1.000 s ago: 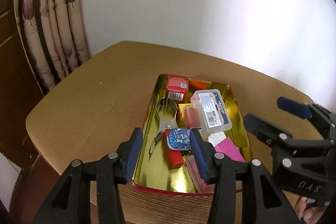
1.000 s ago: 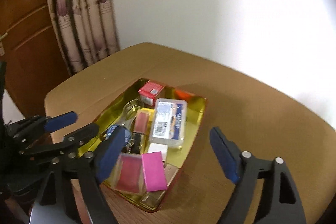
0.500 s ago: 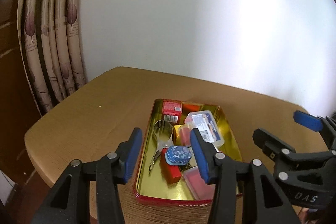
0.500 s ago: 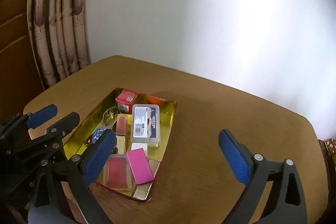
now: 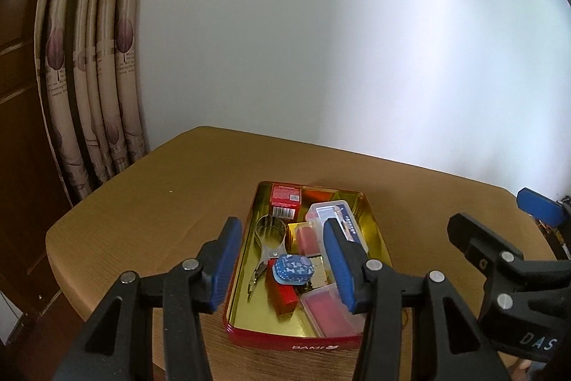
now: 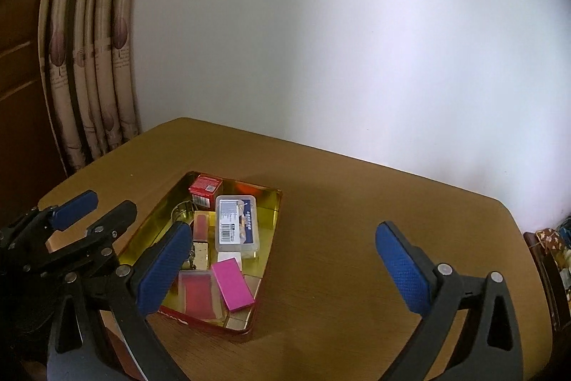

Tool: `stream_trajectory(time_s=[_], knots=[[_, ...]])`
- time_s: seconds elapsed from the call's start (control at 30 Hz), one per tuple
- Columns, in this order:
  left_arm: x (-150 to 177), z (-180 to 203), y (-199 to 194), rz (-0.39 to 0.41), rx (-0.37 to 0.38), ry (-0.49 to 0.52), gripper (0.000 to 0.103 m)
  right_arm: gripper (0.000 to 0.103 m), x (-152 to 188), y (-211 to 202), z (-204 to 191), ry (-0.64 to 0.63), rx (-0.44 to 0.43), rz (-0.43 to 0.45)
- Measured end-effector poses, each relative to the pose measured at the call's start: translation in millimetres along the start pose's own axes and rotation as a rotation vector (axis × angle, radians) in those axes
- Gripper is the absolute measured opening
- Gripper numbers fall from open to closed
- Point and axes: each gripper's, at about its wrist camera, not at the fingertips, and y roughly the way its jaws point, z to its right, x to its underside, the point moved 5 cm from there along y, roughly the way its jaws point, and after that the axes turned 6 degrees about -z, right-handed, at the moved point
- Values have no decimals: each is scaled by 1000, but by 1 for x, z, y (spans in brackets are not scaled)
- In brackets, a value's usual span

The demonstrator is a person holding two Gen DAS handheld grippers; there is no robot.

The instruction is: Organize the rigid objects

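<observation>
Tin (image 5: 257, 327) low centre of left view, on table (image 5: 160, 202), packed with small rigid items. Clear box (image 6: 237, 225) light, slick; grip across short sides. Left tongs (image 5: 282, 265) part open, empty. Right tongs (image 6: 285, 268) wide, empty.

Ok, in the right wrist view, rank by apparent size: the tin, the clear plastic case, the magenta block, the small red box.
1. Tin
2. Clear plastic case
3. Magenta block, though it lies nearer the camera, which flatters it
4. Small red box, farthest away
</observation>
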Motion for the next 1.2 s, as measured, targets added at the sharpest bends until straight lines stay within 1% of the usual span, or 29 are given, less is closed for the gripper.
stream_trajectory(time_s=[0.1, 0.13, 0.2, 0.3, 0.4, 0.5, 0.53, 0.67, 0.73, 0.83, 1.0, 1.1, 1.13, 1.2], knots=[[0, 3, -6, 10, -2, 10, 49, 102, 1, -7, 2, 1, 32, 5], [0, 4, -8, 12, 1, 15, 51, 102, 2, -9, 4, 7, 36, 12], [0, 6, -15, 27, 6, 16, 55, 102, 4, -18, 7, 30, 37, 41], [-1, 11, -24, 45, 10, 37, 56, 102, 7, -31, 14, 62, 46, 76], [0, 15, -28, 49, 25, 53, 56, 102, 8, -43, 19, 81, 21, 113], [2, 18, -31, 45, -5, 68, 56, 102, 7, -51, 25, 106, 51, 142], [2, 19, -31, 41, 1, 72, 56, 102, 6, -52, 28, 114, 59, 148], [3, 16, -31, 42, -17, 56, 56, 102, 6, -53, 33, 132, 53, 151], [4, 14, -30, 36, -17, 48, 56, 102, 6, -51, 36, 128, 65, 141], [5, 13, -28, 26, -11, 41, 56, 102, 10, -42, 44, 142, 63, 102], [9, 19, -24, 13, -34, 75, 56, 102, 21, -20, 63, 163, 64, 24], [12, 23, -21, 3, -33, 93, 56, 103, 32, 5, 89, 214, 64, -76], [12, 24, -20, 1, -33, 96, 56, 103, 36, 8, 99, 248, 60, -88], [13, 26, -18, -6, -29, 99, 56, 103, 42, 5, 114, 296, 69, -69]])
